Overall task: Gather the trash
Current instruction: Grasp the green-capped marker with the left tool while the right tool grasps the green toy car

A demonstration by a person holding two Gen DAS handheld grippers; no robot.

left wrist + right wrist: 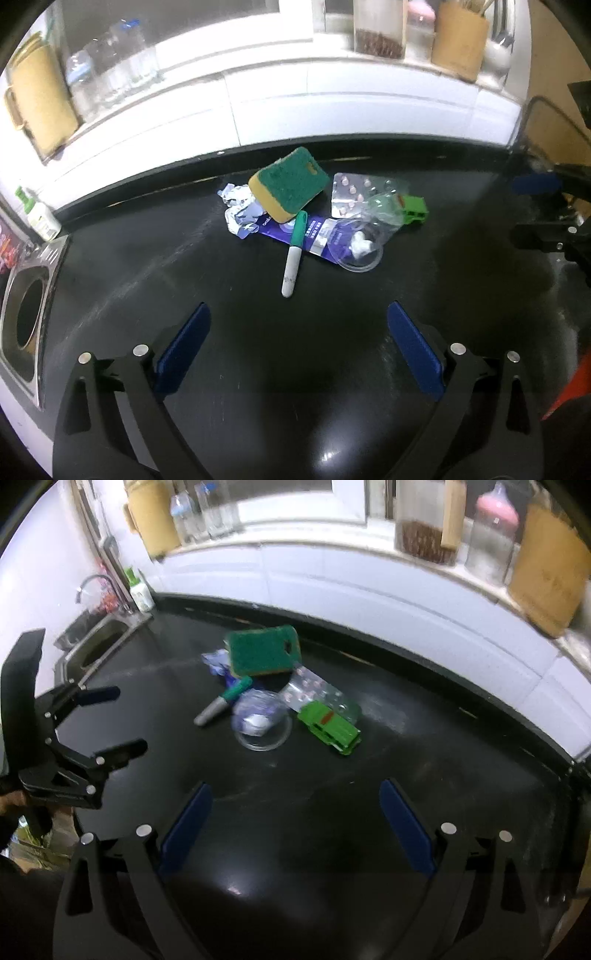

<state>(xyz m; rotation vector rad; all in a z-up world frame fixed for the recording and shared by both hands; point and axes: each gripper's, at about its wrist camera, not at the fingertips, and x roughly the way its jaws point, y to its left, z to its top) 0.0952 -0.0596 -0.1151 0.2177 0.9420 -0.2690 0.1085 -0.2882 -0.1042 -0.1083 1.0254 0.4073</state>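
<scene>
Left wrist view: the left tongs [298, 325] hang wide and empty over the black worktop [147, 266]. The trash pile lies straight ahead, and the marker [294, 254] is nearest, its long axis running almost straight away, grey end toward the tongs, green cap under the sponge [289, 183].

Right wrist view: the right tongs [295, 805] are also wide and empty. The pile lies ahead, slightly left; the marker [222, 701] lies slantwise, farther off. The left tongs look nearer it.

Glossy black counter [147, 266]; rough green sponge [290, 181].
</scene>
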